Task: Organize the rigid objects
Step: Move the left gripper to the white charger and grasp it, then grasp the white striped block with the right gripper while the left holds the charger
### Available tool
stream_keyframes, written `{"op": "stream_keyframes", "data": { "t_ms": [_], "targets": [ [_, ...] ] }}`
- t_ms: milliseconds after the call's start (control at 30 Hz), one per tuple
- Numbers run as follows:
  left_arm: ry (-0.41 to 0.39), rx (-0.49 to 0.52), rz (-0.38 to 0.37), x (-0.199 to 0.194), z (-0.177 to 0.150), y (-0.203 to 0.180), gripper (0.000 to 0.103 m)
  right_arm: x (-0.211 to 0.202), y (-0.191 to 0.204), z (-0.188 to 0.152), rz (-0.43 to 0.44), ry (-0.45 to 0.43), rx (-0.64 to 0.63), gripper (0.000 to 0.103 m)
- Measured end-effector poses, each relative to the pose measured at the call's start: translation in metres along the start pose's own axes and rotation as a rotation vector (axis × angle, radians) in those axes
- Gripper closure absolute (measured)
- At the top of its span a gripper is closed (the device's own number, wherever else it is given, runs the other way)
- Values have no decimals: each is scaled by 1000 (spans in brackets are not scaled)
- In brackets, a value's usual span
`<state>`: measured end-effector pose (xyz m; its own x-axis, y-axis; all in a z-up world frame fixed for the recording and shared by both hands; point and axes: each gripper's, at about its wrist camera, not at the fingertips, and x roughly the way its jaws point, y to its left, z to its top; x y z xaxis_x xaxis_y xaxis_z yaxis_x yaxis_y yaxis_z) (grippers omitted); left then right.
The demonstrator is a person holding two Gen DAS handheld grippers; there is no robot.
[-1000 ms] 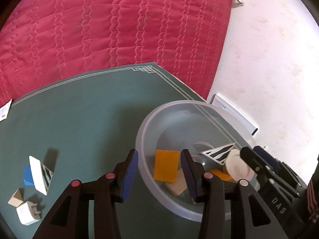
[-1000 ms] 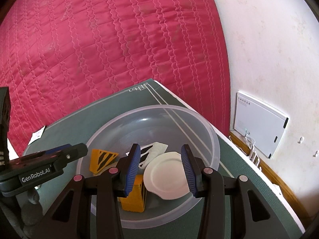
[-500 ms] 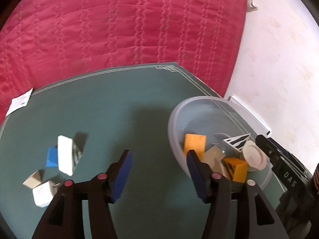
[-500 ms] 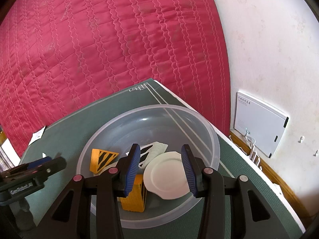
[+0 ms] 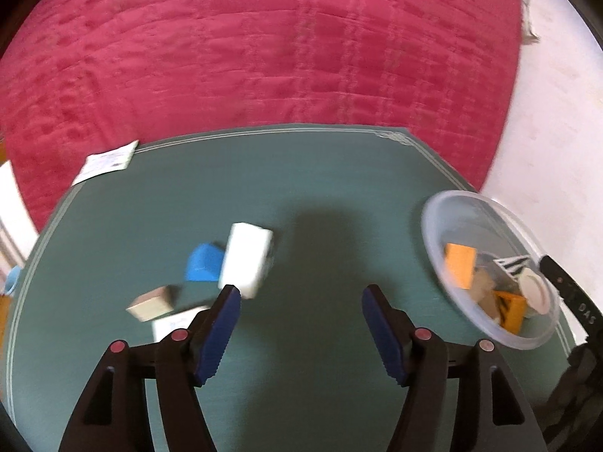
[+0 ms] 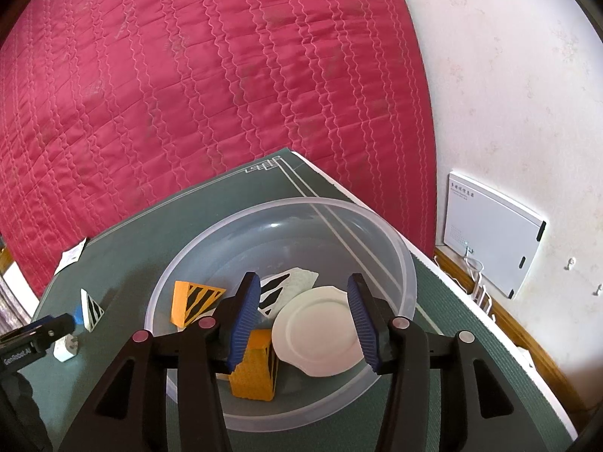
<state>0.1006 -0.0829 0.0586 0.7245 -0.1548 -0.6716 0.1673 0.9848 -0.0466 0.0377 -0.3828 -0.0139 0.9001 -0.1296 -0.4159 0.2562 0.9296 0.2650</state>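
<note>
My left gripper (image 5: 300,293) hangs over the green table mat (image 5: 320,196), its jaws opening with nothing between them. Just ahead on its left lie a white block (image 5: 247,260), a blue block (image 5: 203,263), a wooden block (image 5: 150,303) and a white plug adapter (image 5: 177,326). A clear plastic bowl (image 5: 429,226) sits at the right. My right gripper (image 6: 302,282) hovers over that bowl (image 6: 377,218), jaws opening and empty. Below it lie a white round plate (image 6: 316,335), two orange striped blocks (image 6: 194,299) (image 6: 252,373) and a white striped wedge (image 6: 290,286).
A red quilted bed (image 5: 264,56) borders the table's far edge. A paper slip (image 5: 107,162) lies at the far left corner. A white panel (image 6: 493,233) leans on the wall to the right. The bowl stands close to the table's right edge.
My left gripper swung left, away from the bowl toward the loose blocks, and its jaws spread wider. My right gripper stayed over the bowl and its jaws widened a little.
</note>
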Motion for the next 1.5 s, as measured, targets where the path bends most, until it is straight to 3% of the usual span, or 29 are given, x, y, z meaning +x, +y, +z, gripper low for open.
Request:
{"op": "stream_keyframes", "data": {
  "t_ms": [367,1133,1233,1333,1500],
  "targets": [
    [23,-137,137,-1,-22,60,23,0,0,-2,-1,-5,1,45],
    [116,-173,169,38,-22,66,18,-2,-1,1,-13,-13,-16,44],
    [116,-162,181,38,-21,64,24,-4,4,1,-18,-18,-42,44],
    [107,-137,161,35,-23,60,37,-10,15,2,3,-16,-81,44],
    [91,-141,110,31,-25,62,39,-21,33,12,106,12,-86,44]
  ]
}}
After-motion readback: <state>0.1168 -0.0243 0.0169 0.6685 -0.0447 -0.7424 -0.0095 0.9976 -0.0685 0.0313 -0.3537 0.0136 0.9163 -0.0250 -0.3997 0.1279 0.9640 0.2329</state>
